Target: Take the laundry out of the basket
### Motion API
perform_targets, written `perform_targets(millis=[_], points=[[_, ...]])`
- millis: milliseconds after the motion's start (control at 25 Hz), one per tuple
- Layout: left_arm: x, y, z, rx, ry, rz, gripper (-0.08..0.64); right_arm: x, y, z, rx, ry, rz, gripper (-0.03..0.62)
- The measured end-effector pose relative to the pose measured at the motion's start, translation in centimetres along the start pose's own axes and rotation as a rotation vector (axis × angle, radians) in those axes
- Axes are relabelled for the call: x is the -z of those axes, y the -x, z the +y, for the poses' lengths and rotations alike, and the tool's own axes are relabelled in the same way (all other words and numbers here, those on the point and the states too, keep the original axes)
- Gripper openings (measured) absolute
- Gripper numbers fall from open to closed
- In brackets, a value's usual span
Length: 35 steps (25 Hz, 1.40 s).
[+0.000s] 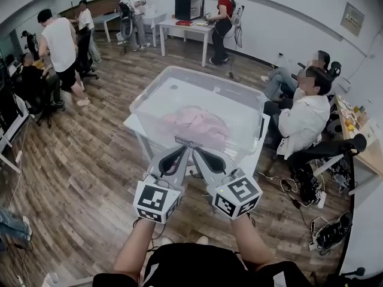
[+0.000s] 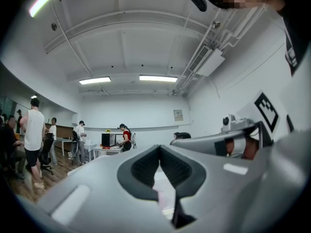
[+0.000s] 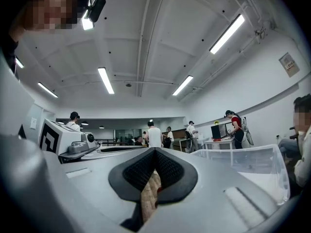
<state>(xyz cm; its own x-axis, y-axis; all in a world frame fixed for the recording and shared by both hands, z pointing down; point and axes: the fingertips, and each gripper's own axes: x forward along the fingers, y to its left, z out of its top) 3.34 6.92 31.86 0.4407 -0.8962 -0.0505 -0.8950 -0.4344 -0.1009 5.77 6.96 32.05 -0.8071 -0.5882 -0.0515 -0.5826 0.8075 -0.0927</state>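
A clear plastic basket stands on a small white table straight ahead in the head view. Pink laundry lies heaped inside it. Both grippers are held level, side by side, just short of the basket's near wall and apart from it. The left gripper is shut with nothing between its fingers; in its own view the tips meet. The right gripper is shut and empty too, its tips touching. The basket's clear wall shows at the right of the right gripper view.
A seated person in white is close to the table's right side, with a black chair and floor cables nearby. Several people stand at the back by a white desk. Wooden floor lies to the left.
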Motion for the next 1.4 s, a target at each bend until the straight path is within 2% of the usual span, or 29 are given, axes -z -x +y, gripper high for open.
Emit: perform_targets(millis=[200, 520, 800, 1080, 1240, 1400], points=[[-0.2, -0.9, -1.4, 0.01, -0.019, 0.008, 0.008, -0.1, 0.7, -0.6, -0.023, -0.004, 0.004, -0.003], [0.2, -1.9, -2.9, -0.019, -0.013, 0.033, 0.008, 0.2, 2.2, -1.8, -0.05, -0.014, 0.003, -0.003], [0.3, -2.7, -4.8, -0.043, -0.038, 0.032, 0.008, 0.6, 3.7, -3.3, -0.073, -0.023, 0.008, -0.003], [0.8, -2.6, -4.0, -0.136, 0.004, 0.021, 0.008, 1.2, 4.6, -4.8, -0.064, -0.038, 0.006, -0.003], [0.7, -3.1, -4.0, -0.147, -0.017, 0.024, 0.008, 1.2, 4.9, -5.9, -0.046, -0.035, 0.01, -0.003], [1.2, -3.4, -3.5, -0.15, 0.026, 0.027, 0.008, 1.2, 4.8, -6.8, -0.034, -0.035, 0.01, -0.003]])
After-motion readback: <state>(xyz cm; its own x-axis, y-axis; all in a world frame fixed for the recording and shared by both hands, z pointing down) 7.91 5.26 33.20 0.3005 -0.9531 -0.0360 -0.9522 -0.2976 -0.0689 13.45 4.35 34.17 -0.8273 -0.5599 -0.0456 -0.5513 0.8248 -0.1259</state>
